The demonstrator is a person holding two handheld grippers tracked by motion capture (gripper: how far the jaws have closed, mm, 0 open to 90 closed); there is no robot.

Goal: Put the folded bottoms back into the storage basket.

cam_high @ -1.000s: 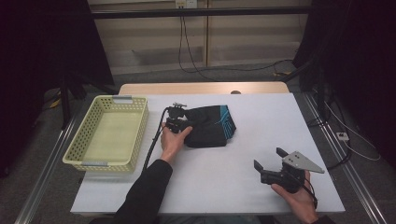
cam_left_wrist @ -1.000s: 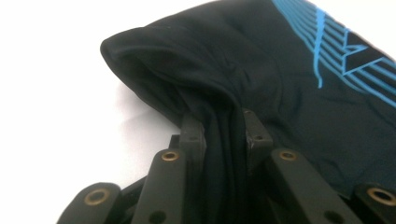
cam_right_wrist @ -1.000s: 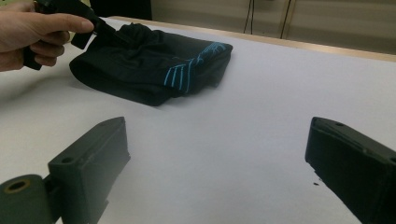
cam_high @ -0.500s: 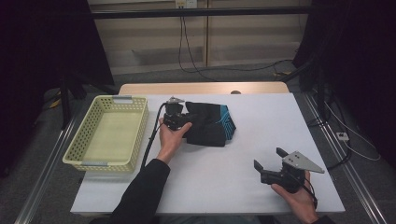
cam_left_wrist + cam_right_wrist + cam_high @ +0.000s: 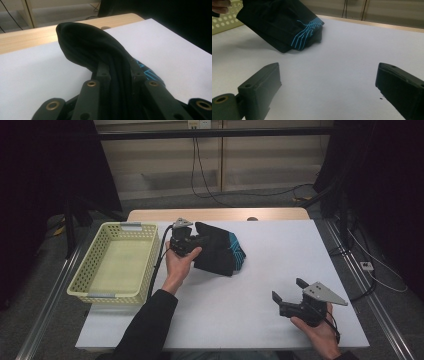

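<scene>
A folded black garment [image 5: 220, 252] with light blue lines at one end lies on the white table [image 5: 280, 250], left of centre. My left gripper [image 5: 196, 241] is shut on the garment's left edge and holds that edge raised, while its far end still rests on the table. In the left gripper view the black cloth [image 5: 85, 42] is pinched between the jaws of the left gripper [image 5: 117, 72] and arches up beyond them. My right gripper [image 5: 287, 290] stands open near the front right, with nothing between its fingers. The right gripper view shows the garment [image 5: 279, 20] far off beyond the right gripper [image 5: 328, 75].
A pale yellow perforated basket [image 5: 82, 270] stands at the table's left side, next to the left hand. A wooden strip [image 5: 220, 214] borders the table's far edge. Cables hang behind the table and run along the floor at right.
The left gripper has risen with the garment's left edge in it, so that side lifts off the table. The right gripper has stayed in place.
</scene>
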